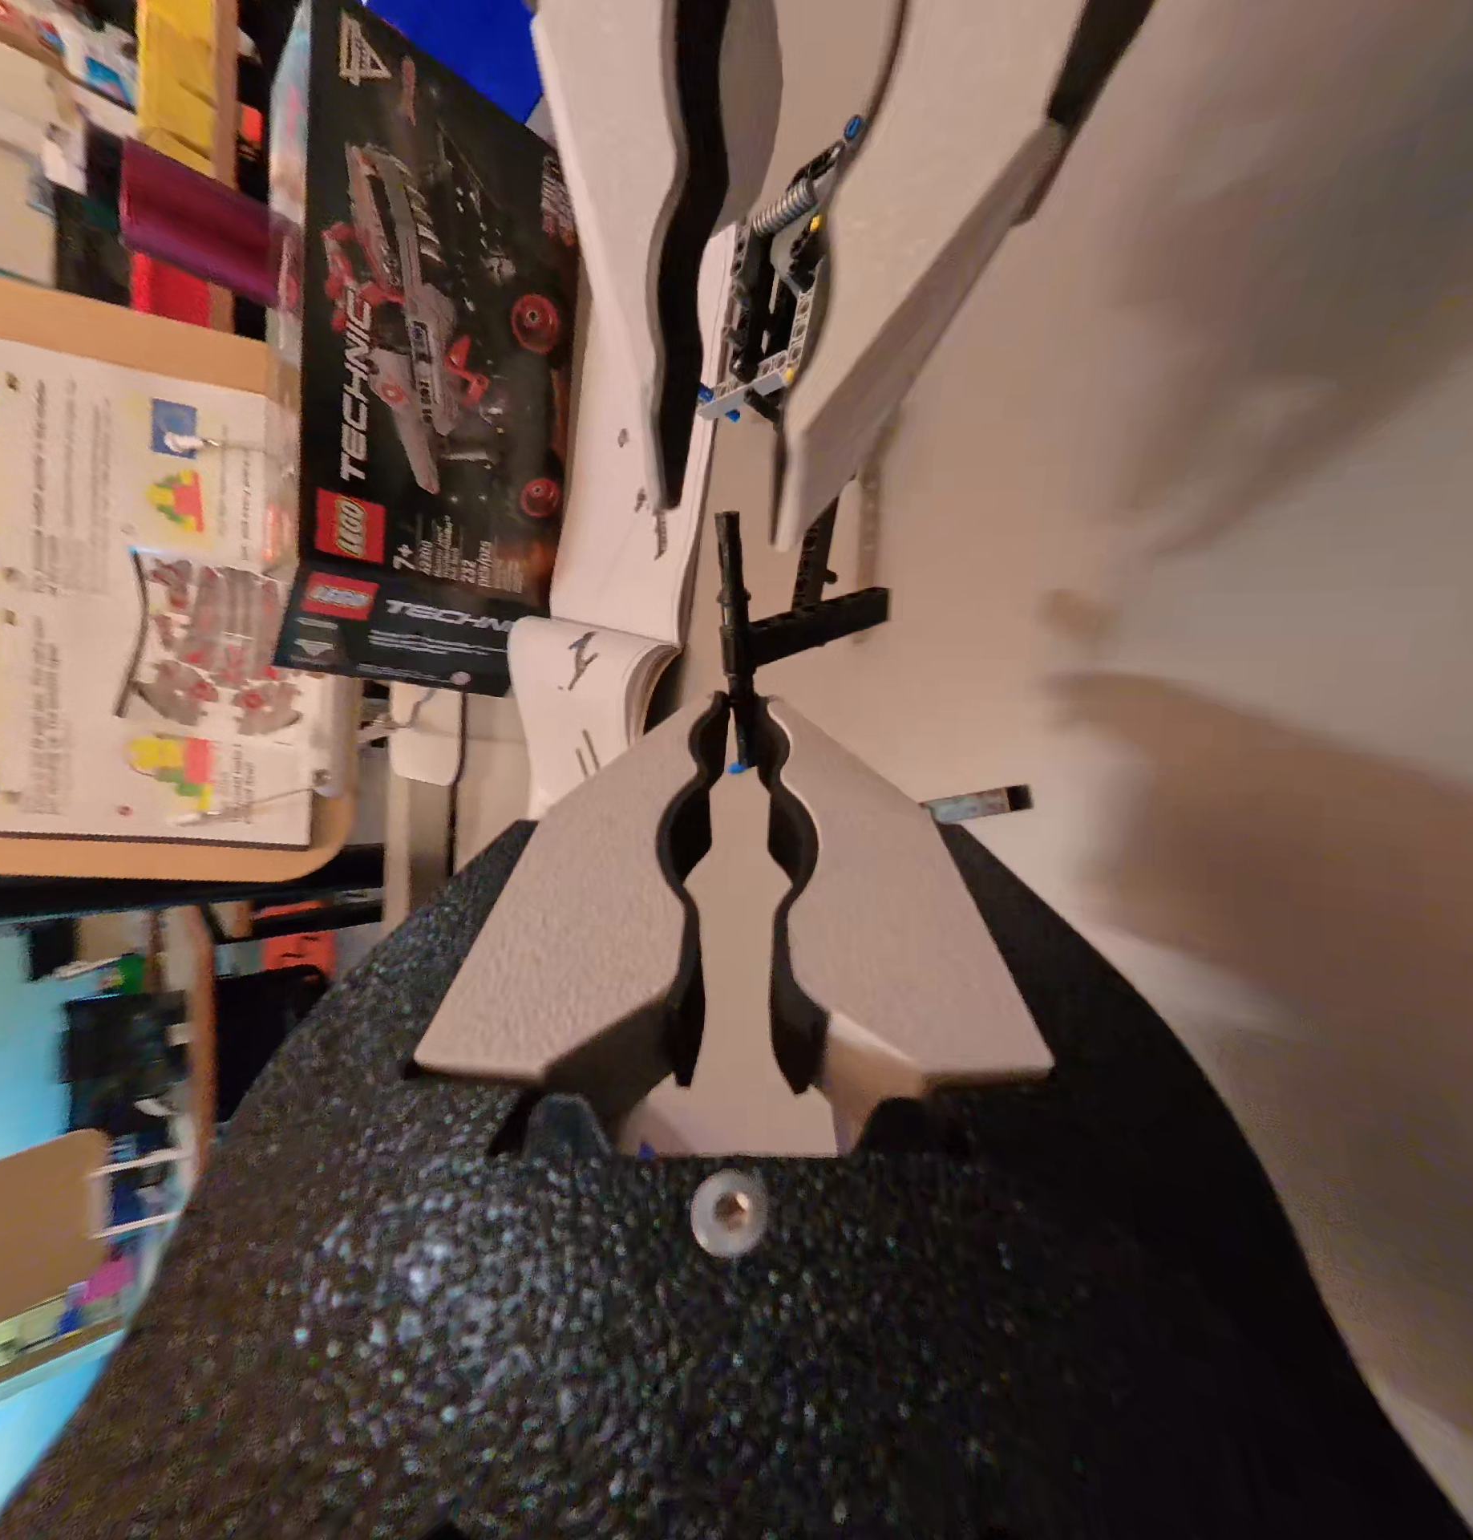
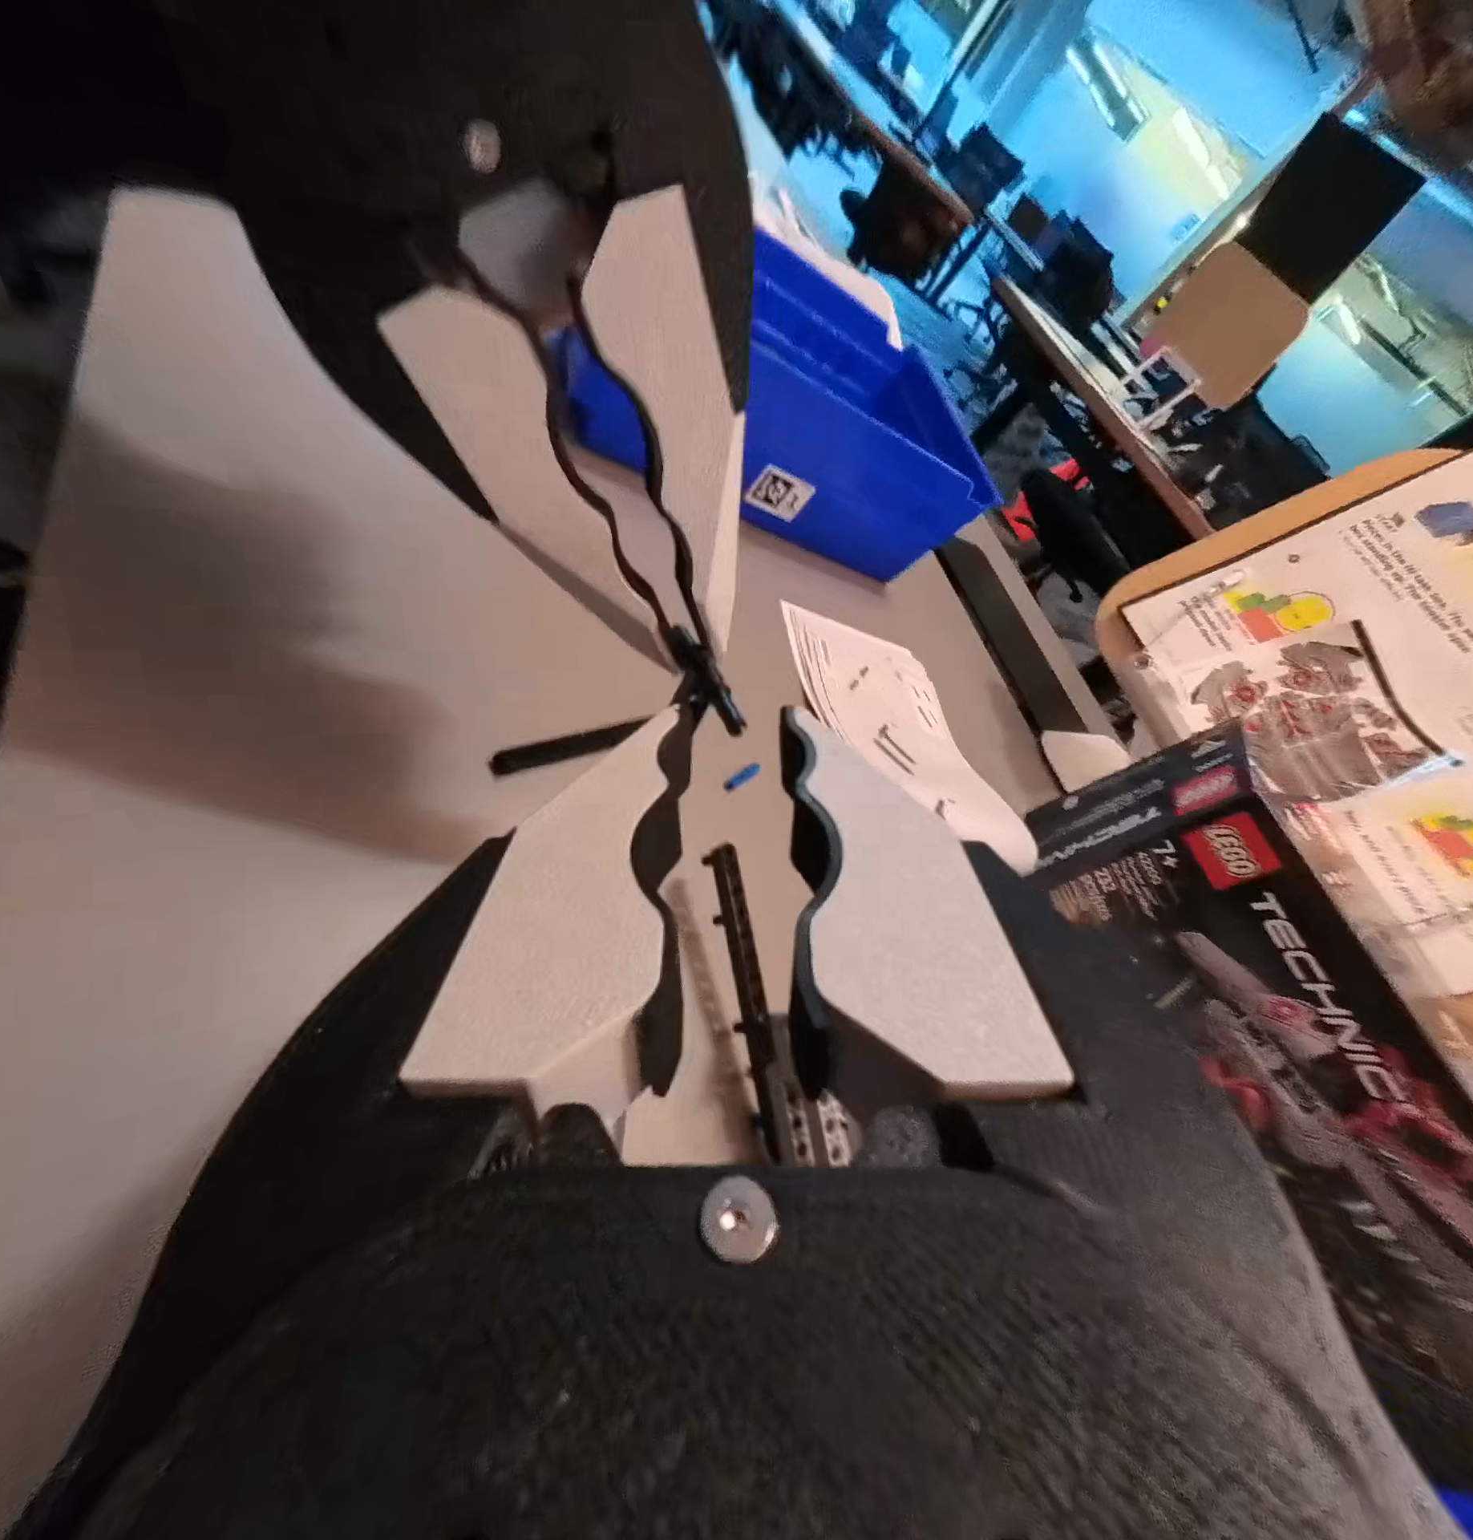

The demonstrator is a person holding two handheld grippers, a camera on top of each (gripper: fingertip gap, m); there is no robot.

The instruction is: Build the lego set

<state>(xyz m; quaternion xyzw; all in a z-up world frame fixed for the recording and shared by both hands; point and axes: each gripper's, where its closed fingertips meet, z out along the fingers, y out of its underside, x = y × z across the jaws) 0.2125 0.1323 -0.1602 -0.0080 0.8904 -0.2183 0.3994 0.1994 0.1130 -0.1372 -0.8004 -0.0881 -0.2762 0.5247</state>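
Left gripper (image 1: 743,708) clamped on thin black plastic axle piece (image 1: 731,617); right gripper (image 2: 729,725) apart over beige counter (image 2: 175,833).

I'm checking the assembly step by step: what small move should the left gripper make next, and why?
Probably ease the left gripper forward toward the grey frame sitting inside the right gripper. The left one is shut on a thin black axle piece whose free end points at the frame, with a gap between them.
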